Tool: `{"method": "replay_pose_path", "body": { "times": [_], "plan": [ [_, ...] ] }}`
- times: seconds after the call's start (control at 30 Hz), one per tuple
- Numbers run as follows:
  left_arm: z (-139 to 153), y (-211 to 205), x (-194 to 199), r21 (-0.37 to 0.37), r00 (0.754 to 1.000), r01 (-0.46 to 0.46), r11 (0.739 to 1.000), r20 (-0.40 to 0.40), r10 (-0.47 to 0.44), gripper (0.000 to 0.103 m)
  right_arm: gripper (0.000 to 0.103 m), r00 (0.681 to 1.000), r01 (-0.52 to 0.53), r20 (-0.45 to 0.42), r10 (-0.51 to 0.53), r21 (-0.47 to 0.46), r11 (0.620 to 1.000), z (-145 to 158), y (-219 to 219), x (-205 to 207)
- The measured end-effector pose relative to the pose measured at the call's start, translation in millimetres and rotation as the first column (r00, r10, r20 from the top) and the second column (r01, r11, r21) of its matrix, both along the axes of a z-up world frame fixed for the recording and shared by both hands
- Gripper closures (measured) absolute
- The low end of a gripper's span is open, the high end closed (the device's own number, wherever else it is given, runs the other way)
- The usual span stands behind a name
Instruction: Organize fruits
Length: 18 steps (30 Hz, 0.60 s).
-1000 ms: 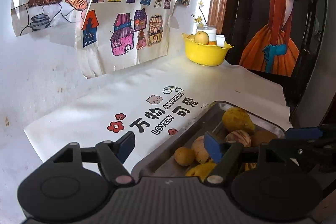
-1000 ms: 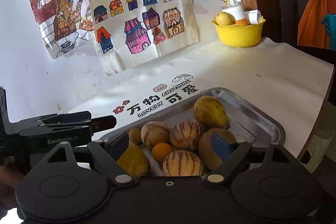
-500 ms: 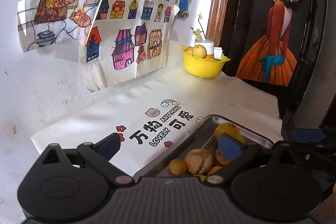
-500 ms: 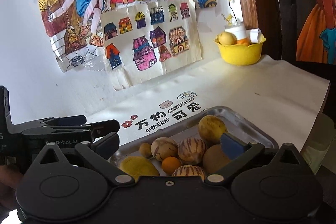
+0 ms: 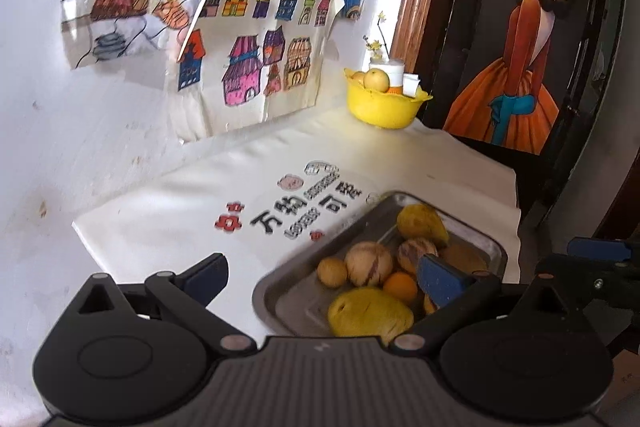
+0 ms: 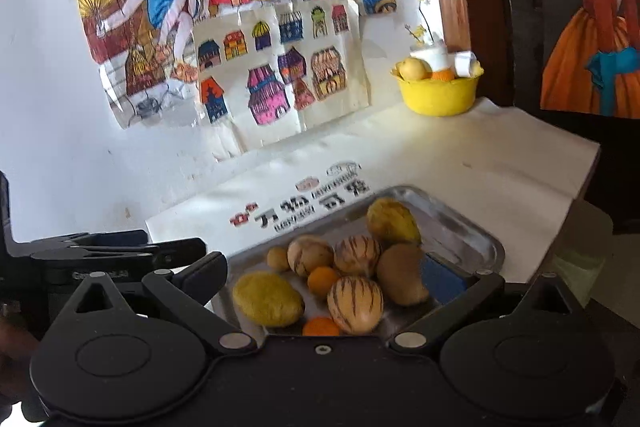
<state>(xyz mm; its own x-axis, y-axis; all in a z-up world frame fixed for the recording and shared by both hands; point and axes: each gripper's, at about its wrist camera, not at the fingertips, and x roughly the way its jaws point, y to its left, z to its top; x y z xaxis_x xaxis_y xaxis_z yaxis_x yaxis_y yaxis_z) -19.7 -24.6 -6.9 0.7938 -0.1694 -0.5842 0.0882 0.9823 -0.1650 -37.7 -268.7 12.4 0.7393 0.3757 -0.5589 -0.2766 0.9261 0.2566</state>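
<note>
Beside the fruit tray (image 6: 472,227), blurred cloth lettering (image 5: 296,215) is unreadable; left tool (image 5: 320,273) and right tool (image 6: 332,273) gape empty.

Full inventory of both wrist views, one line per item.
metal tray: 1, silver, near edge of cloth
striped melons: 3, tan with dark stripes, in tray
yellow fruits: 2, in tray, near and far ends
brown fruit: 1, in tray
oranges: 2, in tray
small round fruit: 1, yellowish, in tray
yellow bowl: 1, far corner, holds fruit
tablecloth: 1, white, printed
drawings: several, on wall
left gripper: black, open, empty
right gripper: black, open, empty
</note>
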Motion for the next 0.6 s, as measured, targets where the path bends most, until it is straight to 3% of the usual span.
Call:
{"method": "replay_pose_path", "body": {
  "times": [0.23,0.6],
  "plan": [
    [-5.8,-3.4,-17.7,0.053,1.0,-0.007,0.999,-0.022,0.008,0.0,0.001,0.999,-0.002,-0.048,0.002,0.011,1.0,-13.7,4.4,-16.3],
    [-3.0,-0.4,-24.8,0.04,1.0,-0.008,0.999,-0.026,0.009,0.0,0.001,0.999,0.014,-0.038,-0.014,0.003,1.0,-8.5,-0.8,-24.3]
  ]
}}
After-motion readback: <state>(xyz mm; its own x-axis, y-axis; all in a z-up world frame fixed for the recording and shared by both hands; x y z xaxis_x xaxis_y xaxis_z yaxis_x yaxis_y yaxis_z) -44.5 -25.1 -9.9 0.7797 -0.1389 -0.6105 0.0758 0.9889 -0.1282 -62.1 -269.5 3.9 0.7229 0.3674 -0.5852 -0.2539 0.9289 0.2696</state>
